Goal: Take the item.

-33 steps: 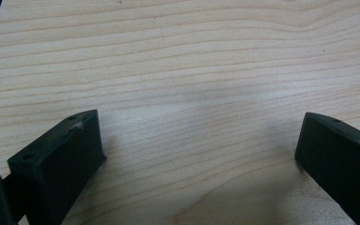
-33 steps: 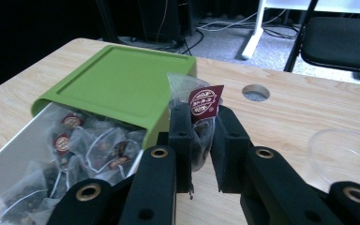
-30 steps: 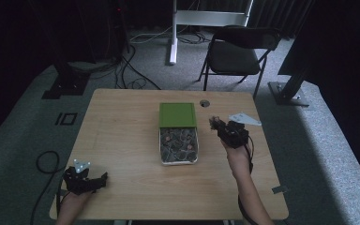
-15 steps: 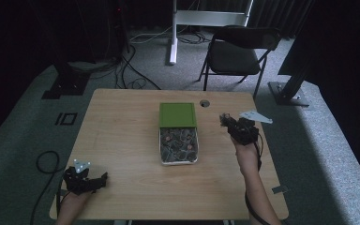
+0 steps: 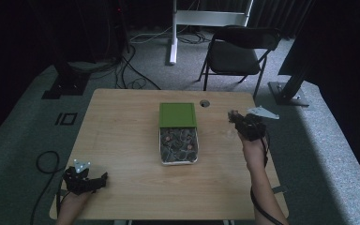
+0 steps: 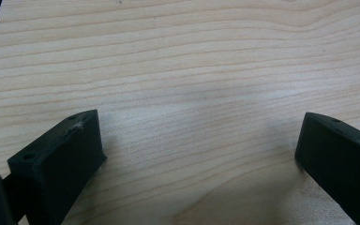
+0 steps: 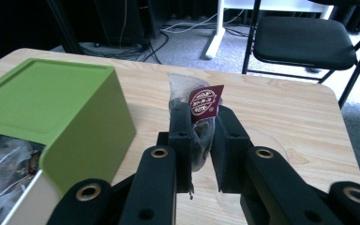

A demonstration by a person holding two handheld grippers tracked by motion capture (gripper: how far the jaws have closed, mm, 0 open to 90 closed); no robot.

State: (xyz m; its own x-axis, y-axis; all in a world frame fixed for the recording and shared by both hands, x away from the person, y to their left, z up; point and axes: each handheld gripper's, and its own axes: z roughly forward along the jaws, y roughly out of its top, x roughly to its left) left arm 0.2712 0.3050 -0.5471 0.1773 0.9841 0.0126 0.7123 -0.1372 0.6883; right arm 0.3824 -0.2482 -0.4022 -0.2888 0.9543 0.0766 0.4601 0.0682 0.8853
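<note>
- Pale wood-grain table [image 5: 122, 140] carries a box with a sliding green lid [image 5: 177, 115] near its middle; the lid covers the far half, and the open near half of the white tray [image 5: 178, 146] shows clear-wrapped packets with red labels.
- Right gripper [image 7: 201, 126], seen in its own view, has its black jaws pressed on a small clear-wrapped tea bag with a dark red printed label [image 7: 205, 105]; the bag stands upright between them, label end on top.
- From the high view, that right gripper [image 5: 238, 121] is held above the table's right side, just right of the box and apart from it.
- Left gripper [image 5: 102, 178] sits at the table's near left corner, well away from the box.
- Its own view shows the left gripper [image 6: 197, 140] with jaws spread wide over bare wood, nothing between them.
</note>
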